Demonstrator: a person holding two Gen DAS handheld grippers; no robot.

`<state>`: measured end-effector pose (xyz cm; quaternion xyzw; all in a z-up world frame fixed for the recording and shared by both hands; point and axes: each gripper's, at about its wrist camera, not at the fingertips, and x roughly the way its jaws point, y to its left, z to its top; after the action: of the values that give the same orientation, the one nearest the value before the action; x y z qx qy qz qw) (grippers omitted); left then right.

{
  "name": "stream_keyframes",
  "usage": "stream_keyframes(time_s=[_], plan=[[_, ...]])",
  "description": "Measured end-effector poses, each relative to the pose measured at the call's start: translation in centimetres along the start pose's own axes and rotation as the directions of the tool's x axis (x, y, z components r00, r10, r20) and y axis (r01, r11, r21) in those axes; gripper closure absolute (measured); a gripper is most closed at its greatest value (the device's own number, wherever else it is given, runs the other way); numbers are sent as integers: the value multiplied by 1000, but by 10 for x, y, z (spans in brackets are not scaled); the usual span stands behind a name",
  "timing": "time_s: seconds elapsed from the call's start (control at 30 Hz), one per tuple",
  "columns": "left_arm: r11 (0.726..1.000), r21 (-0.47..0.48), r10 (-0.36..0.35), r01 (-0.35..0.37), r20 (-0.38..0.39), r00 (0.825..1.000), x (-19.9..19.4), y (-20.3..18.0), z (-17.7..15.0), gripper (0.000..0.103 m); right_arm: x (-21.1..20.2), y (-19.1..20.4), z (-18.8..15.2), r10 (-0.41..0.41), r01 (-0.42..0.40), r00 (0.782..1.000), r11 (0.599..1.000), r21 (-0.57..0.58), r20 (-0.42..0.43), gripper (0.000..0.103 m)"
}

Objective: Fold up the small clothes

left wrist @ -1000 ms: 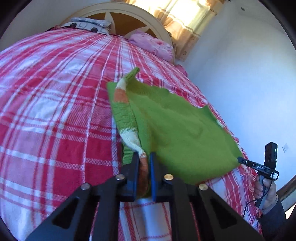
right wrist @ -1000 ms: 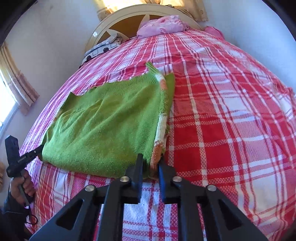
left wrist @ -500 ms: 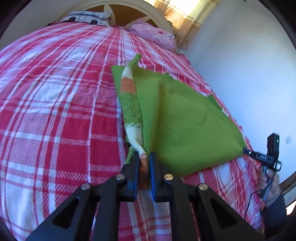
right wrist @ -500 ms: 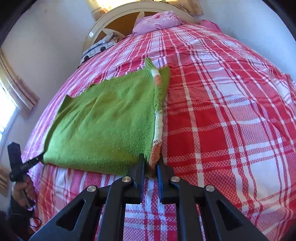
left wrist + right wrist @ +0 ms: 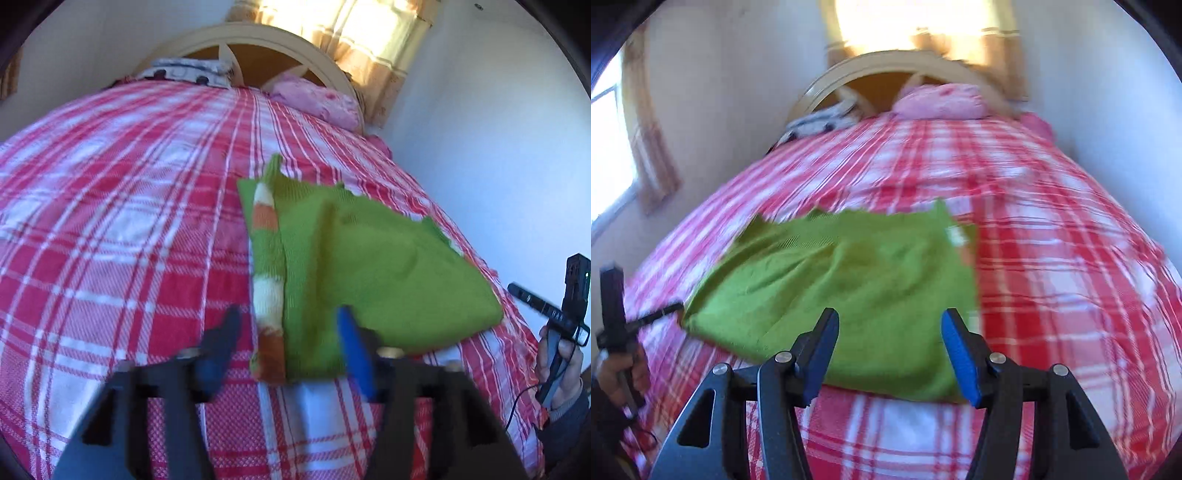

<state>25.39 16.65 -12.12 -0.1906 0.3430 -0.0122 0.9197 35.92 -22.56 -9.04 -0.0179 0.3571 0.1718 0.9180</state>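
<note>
A small green knit sweater (image 5: 373, 266) lies folded on the red plaid bed, with a white and orange striped sleeve (image 5: 267, 280) along its left edge. It also shows in the right wrist view (image 5: 849, 288). My left gripper (image 5: 288, 347) is open and empty, its fingers straddling the sweater's near corner just above it. My right gripper (image 5: 890, 347) is open and empty over the sweater's near edge. Both views are motion-blurred.
The red and white plaid bedspread (image 5: 110, 221) covers the bed. A pink pillow (image 5: 314, 101) and a patterned pillow (image 5: 184, 70) lie by the curved headboard (image 5: 905, 62). White walls stand close to the bed on both sides. Curtained windows glow behind.
Both grippers have opened and let go of the sweater's near edge, which now rests on the bed. Both have lifted and pulled back a little.
</note>
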Motion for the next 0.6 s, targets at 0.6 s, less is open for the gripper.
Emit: stream_keyframes(time_s=[0.6], plan=[[981, 134, 152, -142, -72, 986, 37, -13, -11, 33, 38, 69, 17, -47, 40, 996, 995, -87, -77, 41]])
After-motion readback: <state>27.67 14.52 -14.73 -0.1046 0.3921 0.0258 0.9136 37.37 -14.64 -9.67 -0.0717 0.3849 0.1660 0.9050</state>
